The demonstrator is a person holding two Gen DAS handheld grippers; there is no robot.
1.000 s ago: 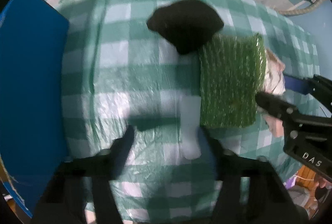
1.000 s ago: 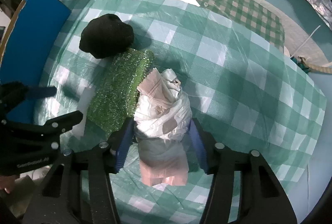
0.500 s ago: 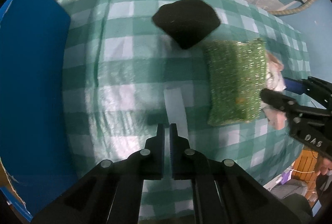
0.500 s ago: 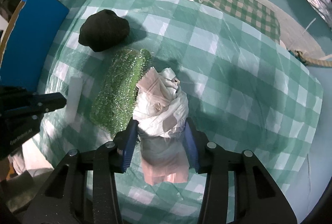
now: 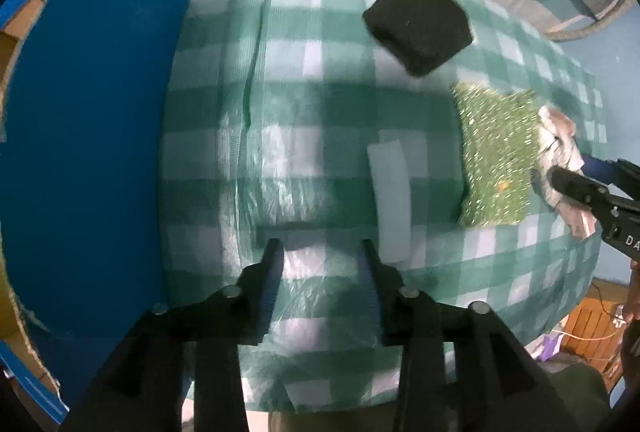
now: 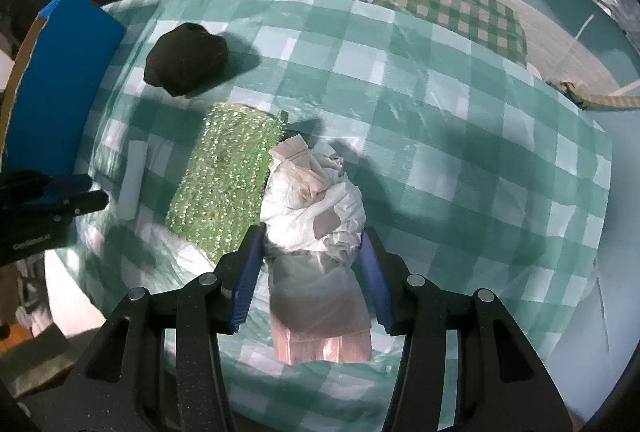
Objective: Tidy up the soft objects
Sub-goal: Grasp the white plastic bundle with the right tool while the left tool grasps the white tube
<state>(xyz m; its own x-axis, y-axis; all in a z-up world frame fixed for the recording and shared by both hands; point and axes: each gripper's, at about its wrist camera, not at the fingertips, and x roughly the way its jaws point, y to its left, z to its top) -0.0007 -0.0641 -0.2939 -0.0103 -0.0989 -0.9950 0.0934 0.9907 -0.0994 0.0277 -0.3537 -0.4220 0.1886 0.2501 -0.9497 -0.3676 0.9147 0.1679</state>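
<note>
The right gripper [image 6: 312, 248] jaws are opening around the white bundle [image 6: 314, 208] lying between them; it risks slumping onto the green sponge [image 6: 228, 172] beside. The left gripper [image 5: 322, 252] jaws are opening, empty.

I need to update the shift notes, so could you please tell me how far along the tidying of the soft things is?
Done: the black cloth, green scrubber and white strip lie in a loose row on the checked tablecloth.

In hand: the crumpled plastic bag sits between the right gripper fingers, whose jaws are opening. The left gripper, also opening, holds nothing.

Left: the final layout is unclear, so I cannot tell.
</note>
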